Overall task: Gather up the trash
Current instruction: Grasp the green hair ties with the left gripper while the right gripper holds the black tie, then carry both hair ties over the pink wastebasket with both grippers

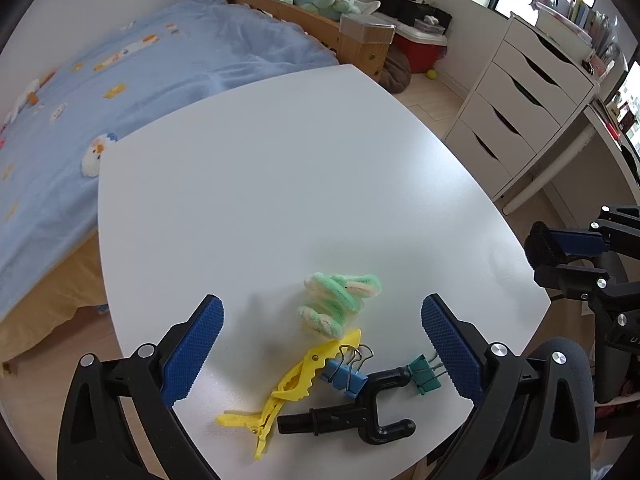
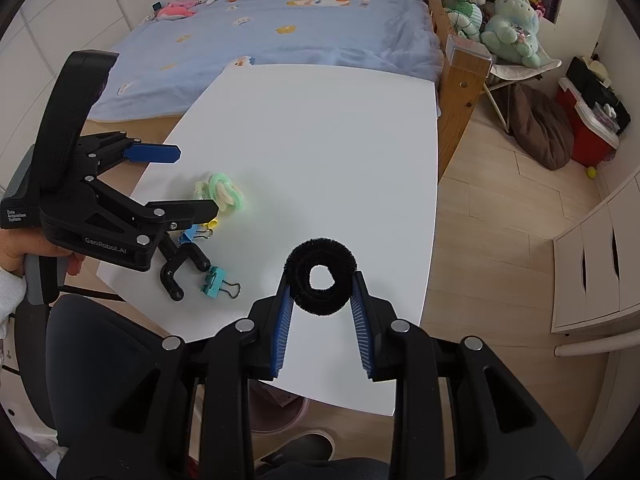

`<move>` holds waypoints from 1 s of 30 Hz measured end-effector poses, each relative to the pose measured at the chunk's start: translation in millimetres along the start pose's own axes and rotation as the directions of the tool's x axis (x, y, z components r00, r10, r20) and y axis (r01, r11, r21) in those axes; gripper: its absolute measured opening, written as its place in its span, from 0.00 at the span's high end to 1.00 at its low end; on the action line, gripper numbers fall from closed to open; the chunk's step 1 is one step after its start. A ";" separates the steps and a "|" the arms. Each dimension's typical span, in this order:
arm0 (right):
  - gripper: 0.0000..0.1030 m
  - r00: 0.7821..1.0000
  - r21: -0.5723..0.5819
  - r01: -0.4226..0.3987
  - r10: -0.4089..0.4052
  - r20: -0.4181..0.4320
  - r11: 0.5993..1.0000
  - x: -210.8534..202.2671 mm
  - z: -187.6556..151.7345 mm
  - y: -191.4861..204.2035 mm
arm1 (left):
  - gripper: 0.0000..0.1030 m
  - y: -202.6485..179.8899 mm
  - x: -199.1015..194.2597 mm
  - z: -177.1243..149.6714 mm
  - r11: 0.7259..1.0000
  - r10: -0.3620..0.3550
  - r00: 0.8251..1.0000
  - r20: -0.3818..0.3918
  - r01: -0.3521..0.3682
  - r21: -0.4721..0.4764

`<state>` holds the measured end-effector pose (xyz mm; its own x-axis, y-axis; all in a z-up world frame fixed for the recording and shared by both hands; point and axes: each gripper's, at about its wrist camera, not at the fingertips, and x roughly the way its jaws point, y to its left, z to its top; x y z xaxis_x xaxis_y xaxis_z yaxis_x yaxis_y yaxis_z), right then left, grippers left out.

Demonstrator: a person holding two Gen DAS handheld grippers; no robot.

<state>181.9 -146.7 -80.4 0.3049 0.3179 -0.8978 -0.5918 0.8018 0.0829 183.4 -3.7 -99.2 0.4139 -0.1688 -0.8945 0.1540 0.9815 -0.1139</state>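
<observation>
Black fuzzy ring [image 2: 320, 276], round chenille-like loop with an open centre, pinched between the ribbed blue pads of the right gripper [image 2: 322, 290], jaws narrowed onto its two sides; it sits over the near part of the white table [image 2: 320, 140], smooth matte top with rounded corners.

Rest of the clutter lies left of the ring, near the table's near-left edge:
- one fluffy green-and-cream coiled pipe-cleaner thing [image 1: 338, 304]
- one yellow plastic toothed clip [image 1: 296, 384], just beside the coil
- two metal-handled binder clips: one blue [image 1: 344, 376], one teal [image 1: 424, 374]
- one black hard-plastic U-shaped hook [image 1: 360, 416], lying between the two binder clips

Left gripper [image 1: 322, 344] hangs above this group, jaws spread wide, textured blue pads [image 1: 192, 354] clear of everything, nothing held. A hand [image 2: 16, 252] grips its handle.

Behind the table: blue quilted bed [image 1: 140, 72], soft fabric.
</observation>
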 end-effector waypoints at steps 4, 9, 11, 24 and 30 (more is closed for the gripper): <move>0.72 1.000 0.001 -0.003 0.003 -0.006 1.000 3.8 0.6 -1.6 | 0.32 -1.3 8.8 -1.3 1.000 -0.013 1.000 -0.020 0.013 -0.004; 0.72 1.000 0.000 -0.008 0.008 -0.008 1.000 6.6 1.5 -1.3 | 0.58 -1.0 12.4 -2.0 1.000 -0.011 1.000 -0.023 0.011 -0.005; 0.72 1.000 -0.001 -0.011 0.011 -0.007 1.000 7.5 1.9 -0.9 | 0.68 -2.2 12.2 -2.2 1.000 -0.005 1.000 -0.021 0.005 0.001; 0.72 1.000 -0.010 -0.021 0.021 0.021 1.000 3.6 6.0 6.6 | 0.76 -0.6 -8.1 -4.3 1.000 0.017 0.999 0.035 -0.017 -0.008; 0.72 0.998 -0.021 -0.027 0.028 0.051 0.999 -11.2 1.1 13.1 | 0.76 -6.0 -38.0 -12.0 1.000 0.021 0.996 0.084 -0.021 0.001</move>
<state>171.6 -139.2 -68.8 0.3255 0.3658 -0.8719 -0.6156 0.7819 0.0983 155.9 -2.1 -69.7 0.4907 -0.1553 -0.8574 0.1464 0.9847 -0.0946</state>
